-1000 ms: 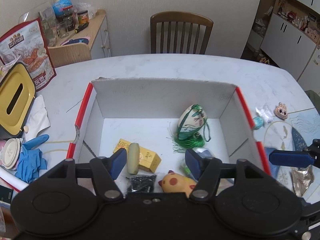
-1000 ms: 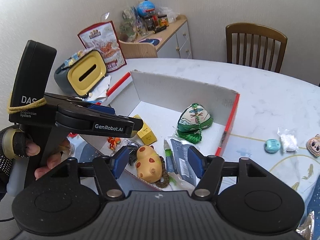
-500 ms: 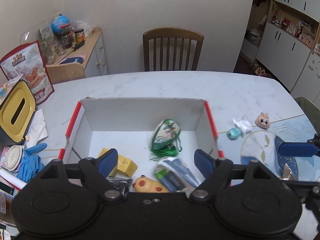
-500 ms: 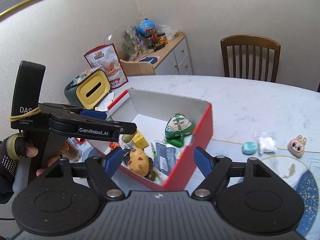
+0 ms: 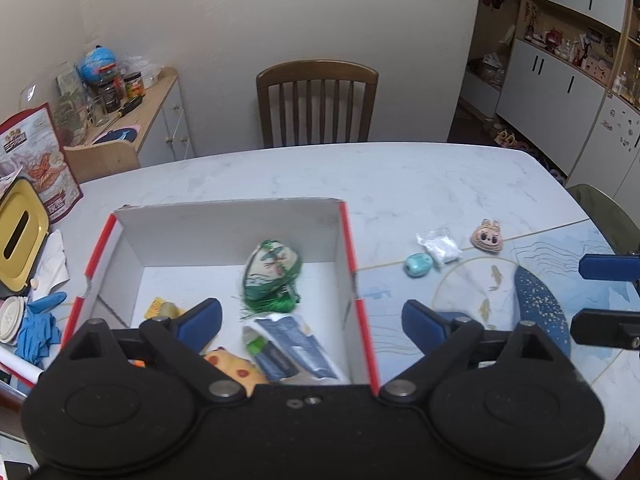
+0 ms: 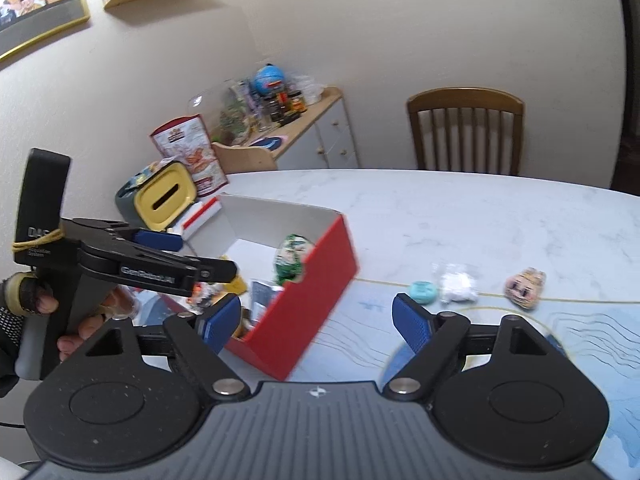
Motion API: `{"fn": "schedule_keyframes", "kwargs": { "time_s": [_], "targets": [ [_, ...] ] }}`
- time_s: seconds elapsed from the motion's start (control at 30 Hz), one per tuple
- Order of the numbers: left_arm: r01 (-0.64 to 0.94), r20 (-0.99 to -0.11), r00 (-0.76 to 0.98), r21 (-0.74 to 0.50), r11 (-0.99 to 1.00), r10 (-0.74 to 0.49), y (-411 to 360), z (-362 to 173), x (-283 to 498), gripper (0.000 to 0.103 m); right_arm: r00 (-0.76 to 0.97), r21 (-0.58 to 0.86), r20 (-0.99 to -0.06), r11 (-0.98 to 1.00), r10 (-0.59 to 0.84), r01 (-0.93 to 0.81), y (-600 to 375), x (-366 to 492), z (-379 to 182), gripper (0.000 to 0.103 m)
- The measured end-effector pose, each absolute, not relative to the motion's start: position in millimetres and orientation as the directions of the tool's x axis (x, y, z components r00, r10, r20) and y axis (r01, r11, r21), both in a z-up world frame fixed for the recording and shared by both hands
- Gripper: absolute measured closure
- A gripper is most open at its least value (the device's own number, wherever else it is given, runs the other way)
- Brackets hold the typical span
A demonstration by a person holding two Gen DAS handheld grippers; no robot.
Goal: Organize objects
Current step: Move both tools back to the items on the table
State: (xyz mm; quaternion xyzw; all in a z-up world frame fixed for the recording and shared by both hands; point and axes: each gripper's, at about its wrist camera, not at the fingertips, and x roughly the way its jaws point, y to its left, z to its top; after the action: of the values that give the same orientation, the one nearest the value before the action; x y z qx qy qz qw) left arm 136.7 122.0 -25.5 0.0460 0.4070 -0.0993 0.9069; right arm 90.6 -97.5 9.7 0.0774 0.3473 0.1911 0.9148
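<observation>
A red-edged cardboard box (image 5: pixel 346 236) (image 6: pixel 320 300) sits on the marble table and holds a green tasselled pouch (image 5: pixel 272 270), a dark packet (image 5: pixel 292 350), a yellow spotted toy (image 5: pixel 232 366) and a yellow carton (image 5: pixel 160 308). On the table right of the box lie a teal case (image 5: pixel 417 265) (image 6: pixel 423 292), a small clear bag (image 5: pixel 438 244) (image 6: pixel 456 282) and a character-face charm (image 5: pixel 486 236) (image 6: pixel 524 286). My left gripper (image 5: pixel 312 318) hangs open above the box's near right corner, empty. My right gripper (image 6: pixel 316 322) is open and empty, near the box's red side.
A yellow tissue holder (image 5: pixel 20 238), a snack bag (image 5: pixel 40 164), blue gloves (image 5: pixel 38 326) and white tissue crowd the table's left. A wooden chair (image 5: pixel 316 104) stands at the far side, a cluttered sideboard (image 5: pixel 120 120) to the left. A blue patterned mat (image 5: pixel 540 304) covers the right.
Both grippers have pulled up and back from the box and swung right, with jaws spread wider. The small items on the table's right have come more fully into view.
</observation>
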Motion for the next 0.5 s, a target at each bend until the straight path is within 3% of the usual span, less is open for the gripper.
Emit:
{"fn": "schedule_keyframes", "kwargs": {
  "time_s": [0.17,0.5],
  "targets": [
    [0.24,-0.741,0.651,-0.004,0.971,-0.164,99,-29,131,0.001,0.708,0.256,-0.61,0.934,0.356,-0.248,-131,79,0,0.012],
    [0.309,-0.765,0.6,-0.045,0.95,-0.231,43,-58,121,0.001,0.657,0.221,-0.711,0.967,0.25,-0.129,-192,73,-44,0.011]
  ]
}}
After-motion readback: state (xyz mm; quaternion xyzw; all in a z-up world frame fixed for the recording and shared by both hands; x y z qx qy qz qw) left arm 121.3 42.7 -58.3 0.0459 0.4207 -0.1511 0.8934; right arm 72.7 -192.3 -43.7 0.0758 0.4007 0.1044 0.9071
